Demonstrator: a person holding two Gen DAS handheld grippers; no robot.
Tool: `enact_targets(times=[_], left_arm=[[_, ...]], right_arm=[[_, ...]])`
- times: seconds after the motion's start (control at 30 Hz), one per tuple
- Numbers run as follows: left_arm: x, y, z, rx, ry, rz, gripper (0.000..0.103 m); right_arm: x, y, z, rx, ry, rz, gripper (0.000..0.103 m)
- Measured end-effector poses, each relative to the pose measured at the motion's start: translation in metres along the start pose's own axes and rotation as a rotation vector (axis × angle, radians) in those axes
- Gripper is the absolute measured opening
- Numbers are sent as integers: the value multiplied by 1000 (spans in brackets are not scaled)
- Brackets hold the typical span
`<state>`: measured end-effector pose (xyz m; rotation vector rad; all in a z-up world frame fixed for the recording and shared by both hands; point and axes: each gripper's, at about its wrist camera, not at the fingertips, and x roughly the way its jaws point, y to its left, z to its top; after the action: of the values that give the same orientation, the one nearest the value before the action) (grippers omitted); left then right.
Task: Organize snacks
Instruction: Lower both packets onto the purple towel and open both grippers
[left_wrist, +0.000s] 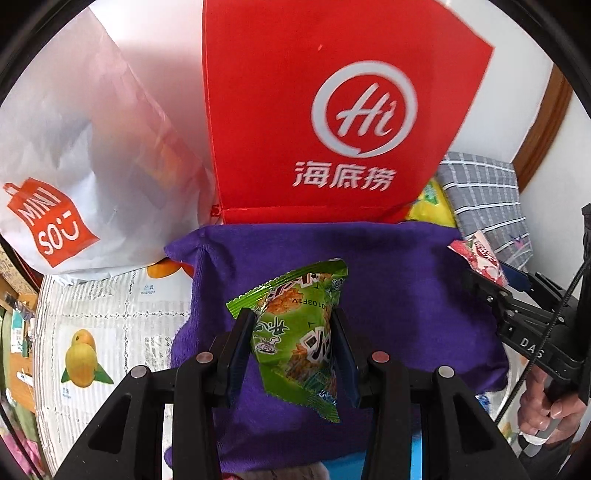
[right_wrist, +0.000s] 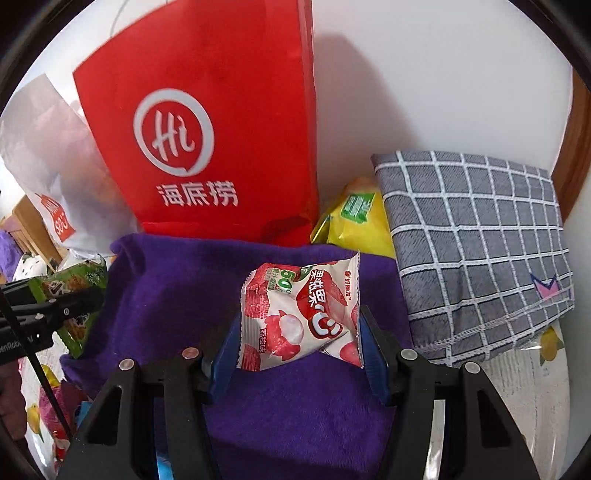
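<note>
The left claw (left_wrist: 293, 354) clamped a crinkled green foil snack packet (left_wrist: 295, 332); the right claw (right_wrist: 299, 347) clamped a white-and-red lychee jelly packet (right_wrist: 295, 317), both over a purple towel (left_wrist: 406, 295).

A glossy green foil snack packet (left_wrist: 299, 332) and a shiny white-and-red plastic lychee sachet (right_wrist: 299, 317) above a fuzzy purple cloth (right_wrist: 295, 413), beside a matt red non-woven bag (right_wrist: 221, 129) and a woven grey checked cloth (right_wrist: 480, 240)

Cloth (left_wrist: 406, 295) before bag (left_wrist: 295, 110); pillow (right_wrist: 480, 240) right.
</note>
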<state>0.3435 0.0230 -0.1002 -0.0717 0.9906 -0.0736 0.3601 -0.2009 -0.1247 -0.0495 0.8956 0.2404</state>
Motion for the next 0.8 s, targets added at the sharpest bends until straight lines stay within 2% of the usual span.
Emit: enact_targets(times=[0.1, 0.33, 0.8], left_arm=[[12, 4, 2, 3, 18, 22, 40], [40, 17, 6, -31, 75, 8, 40], [65, 14, 7, -22, 112, -4, 41]], right_arm=[[16, -5, -2, 2, 37, 9, 59], [41, -11, -7, 6, 115, 29, 60], [69, -7, -9, 20, 180, 46, 62]])
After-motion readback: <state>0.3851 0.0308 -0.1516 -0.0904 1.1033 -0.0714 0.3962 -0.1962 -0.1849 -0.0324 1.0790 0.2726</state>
